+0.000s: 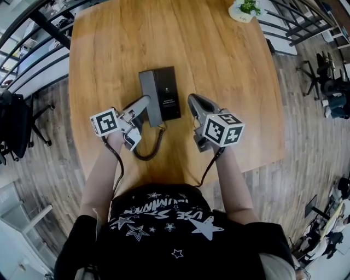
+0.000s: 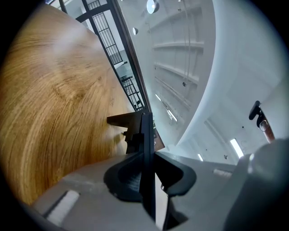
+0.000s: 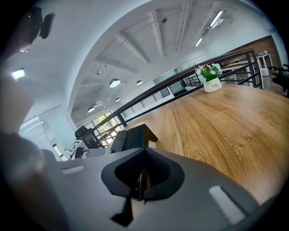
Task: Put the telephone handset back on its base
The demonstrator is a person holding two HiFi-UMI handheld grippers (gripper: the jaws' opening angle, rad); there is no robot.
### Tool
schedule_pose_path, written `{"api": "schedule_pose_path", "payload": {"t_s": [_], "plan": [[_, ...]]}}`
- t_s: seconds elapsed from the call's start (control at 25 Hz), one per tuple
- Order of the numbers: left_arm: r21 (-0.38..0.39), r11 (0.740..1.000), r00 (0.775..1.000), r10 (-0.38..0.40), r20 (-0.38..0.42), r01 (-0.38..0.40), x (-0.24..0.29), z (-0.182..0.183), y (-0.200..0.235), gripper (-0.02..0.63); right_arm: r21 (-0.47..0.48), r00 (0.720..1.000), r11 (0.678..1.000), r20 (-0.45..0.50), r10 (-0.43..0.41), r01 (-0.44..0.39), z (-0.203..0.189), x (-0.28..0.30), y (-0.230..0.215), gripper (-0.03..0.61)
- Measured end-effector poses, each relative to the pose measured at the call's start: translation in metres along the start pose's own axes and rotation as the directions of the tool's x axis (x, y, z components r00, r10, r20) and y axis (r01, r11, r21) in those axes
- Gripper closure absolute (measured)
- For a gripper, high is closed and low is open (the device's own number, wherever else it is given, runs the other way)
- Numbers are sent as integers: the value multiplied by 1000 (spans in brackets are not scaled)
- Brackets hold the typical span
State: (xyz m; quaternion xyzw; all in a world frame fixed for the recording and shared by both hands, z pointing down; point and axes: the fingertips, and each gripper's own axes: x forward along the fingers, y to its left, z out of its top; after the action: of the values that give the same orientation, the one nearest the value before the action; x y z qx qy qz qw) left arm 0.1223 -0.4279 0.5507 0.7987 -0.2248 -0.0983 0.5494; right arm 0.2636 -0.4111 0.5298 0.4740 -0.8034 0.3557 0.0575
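In the head view, the wooden table (image 1: 229, 82) fills the upper frame, with the black base (image 1: 168, 90) at centre. The grey handset (image 1: 147, 82) lies along the base's left edge; I cannot tell whether it is fully seated. Your left gripper (image 1: 144, 104) meets its near end. The coiled cord (image 1: 156, 143) loops just below. Your right gripper (image 1: 196, 104) sits just right of the base, apart from it. A potted plant (image 1: 243, 10) stands at the top edge.

In the left gripper view, your fingers pinch the handset (image 2: 145, 131), seen edge-on as a dark blade at centre, with the table at left.

In the right gripper view, your fingers are pressed together and hold nothing. The base (image 3: 137, 136) lies just beyond the tips.
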Motion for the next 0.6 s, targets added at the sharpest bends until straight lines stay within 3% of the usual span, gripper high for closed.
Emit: {"api": "schedule_pose_path", "payload": {"t_s": [0.24, 0.44, 0.6], "plan": [[-6, 1000, 1000, 1, 6, -1, 3, 2, 2, 532, 0, 1000, 1000, -7, -8, 8, -2, 2, 1, 577], [82, 991, 994, 109, -27, -107, 3, 1, 7, 532, -13, 1000, 1000, -6, -6, 6, -2, 4, 5, 577], [118, 984, 990, 140, -27, -136, 2, 2, 10, 531, -13, 1000, 1000, -5, -3, 2, -2, 4, 6, 577]]}}
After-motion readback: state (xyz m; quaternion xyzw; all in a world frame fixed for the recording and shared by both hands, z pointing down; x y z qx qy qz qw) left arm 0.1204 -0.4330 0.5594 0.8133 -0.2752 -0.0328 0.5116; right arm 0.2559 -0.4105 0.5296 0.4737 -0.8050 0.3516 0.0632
